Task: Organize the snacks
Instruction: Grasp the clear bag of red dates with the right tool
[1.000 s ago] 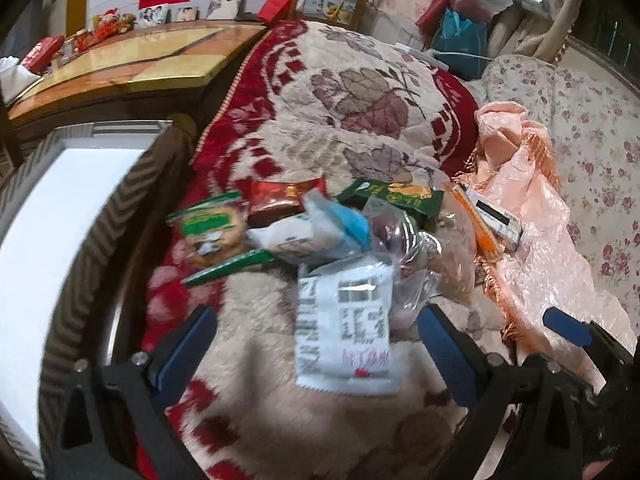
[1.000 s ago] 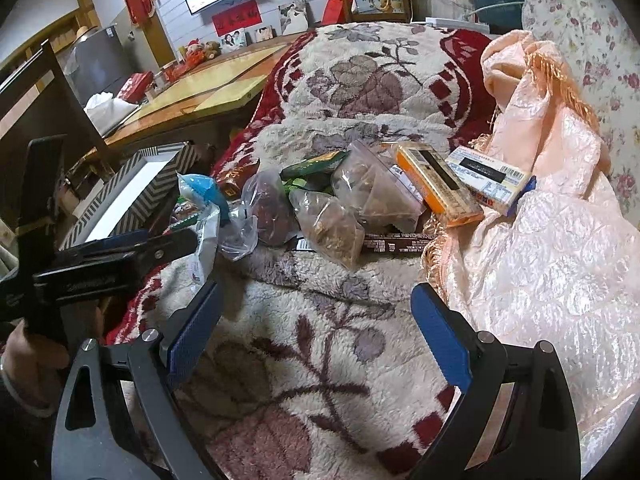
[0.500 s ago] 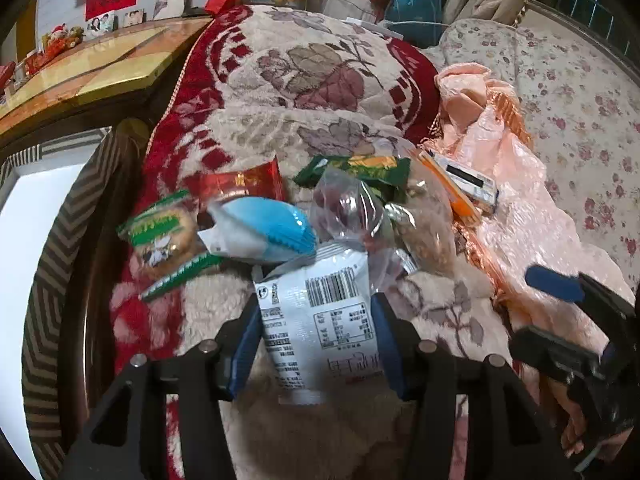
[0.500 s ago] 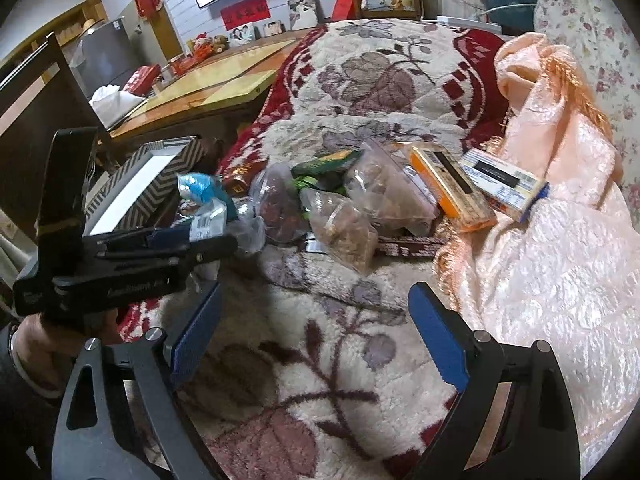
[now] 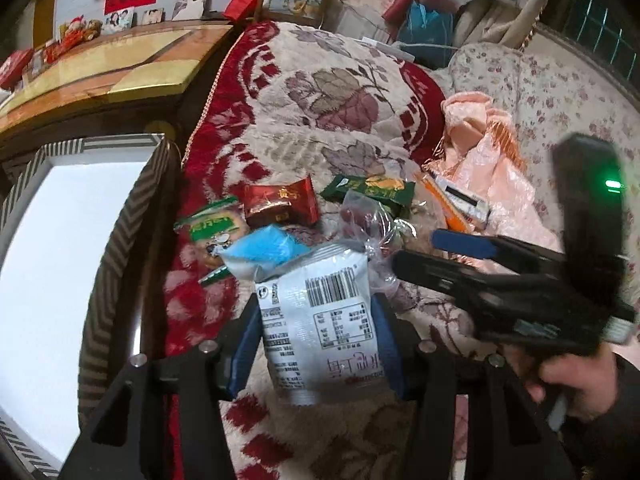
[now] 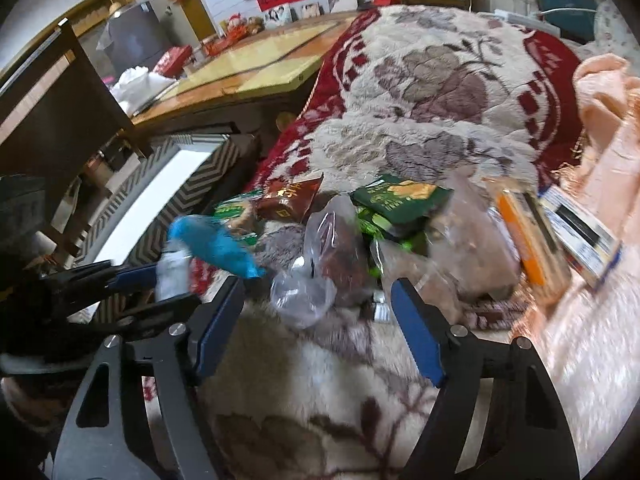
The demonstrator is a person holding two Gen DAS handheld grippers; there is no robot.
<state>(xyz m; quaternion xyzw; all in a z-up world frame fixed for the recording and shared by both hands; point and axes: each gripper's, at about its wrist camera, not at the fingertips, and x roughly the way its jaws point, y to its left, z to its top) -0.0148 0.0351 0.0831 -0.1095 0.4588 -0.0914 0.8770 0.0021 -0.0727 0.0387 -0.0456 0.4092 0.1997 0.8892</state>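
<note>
left claw point(image 5: 316, 344): clamped on white-and-blue snack packet point(image 5: 320, 320), pads pressing both its sides | right claw point(image 6: 316, 328): closing, nothing gripped, clear bag of dark snacks point(image 6: 332, 256) just ahead between its tips | other snacks: red packet point(image 5: 280, 204) and green packet point(image 5: 368, 188) beyond left claw, on floral blanket point(image 5: 332, 92)

The print on the white snack packet point(image 5: 320, 320) between the left gripper's point(image 5: 318, 320) pads is too small to read, and those pads cover its side edges. Ahead of the right gripper point(image 6: 316, 320), motion blur smears the clear bags point(image 6: 316, 276) and the boxes point(image 6: 560, 236) to its right. The striped box point(image 5: 120, 240) left of the left tongs is cut off by the picture's edge.
</note>
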